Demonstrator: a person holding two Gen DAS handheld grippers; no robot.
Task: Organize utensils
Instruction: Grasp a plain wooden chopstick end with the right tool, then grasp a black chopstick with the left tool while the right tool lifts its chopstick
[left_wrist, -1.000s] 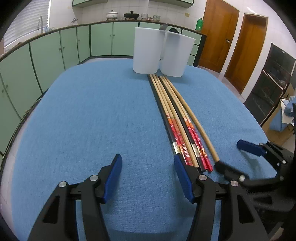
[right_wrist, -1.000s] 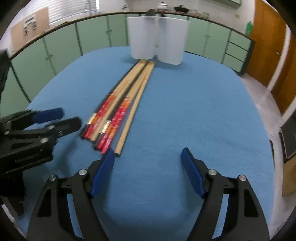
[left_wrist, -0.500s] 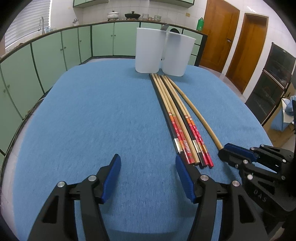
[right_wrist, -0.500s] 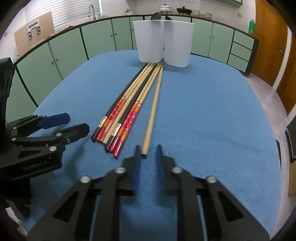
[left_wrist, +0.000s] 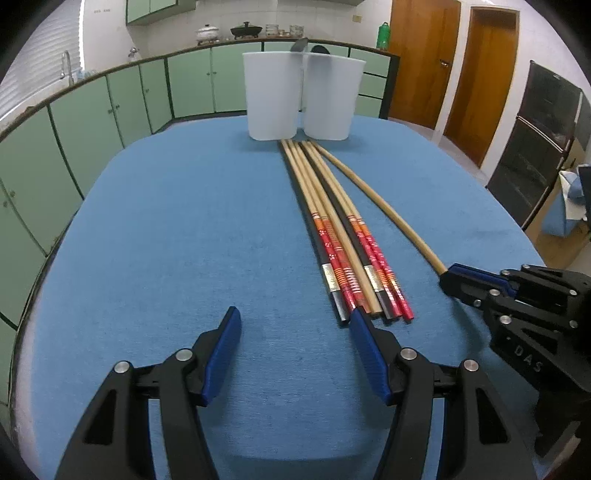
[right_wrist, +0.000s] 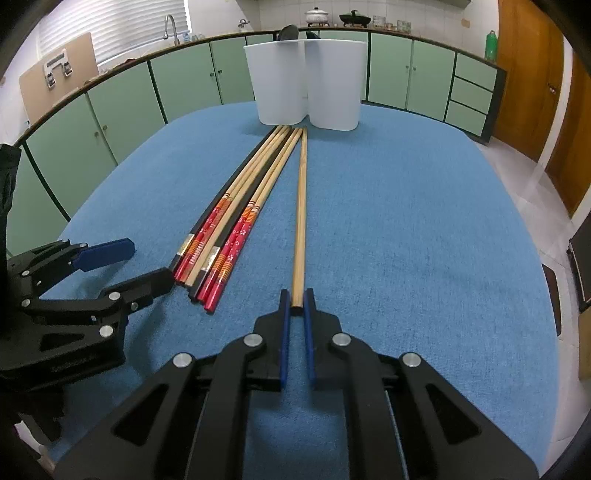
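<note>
Our right gripper (right_wrist: 296, 300) pinches the plain chopstick (right_wrist: 300, 206)'s near end; only the right wrist view shows both pads on it. Our left gripper (left_wrist: 295, 325) is spread over bare tablecloth (left_wrist: 166, 240); nothing between.

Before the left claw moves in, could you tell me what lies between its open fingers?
Only bare blue cloth, as the left wrist view shows; the bundled chopsticks start just beyond the left claw's right fingertip.

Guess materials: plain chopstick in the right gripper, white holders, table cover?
Plain chopstick: likely bamboo or wood, tan, unpainted, matte.
White holders: probably plastic, smooth, slightly translucent walls.
Table cover: blue fabric with visible woven, denim-like texture.
</note>
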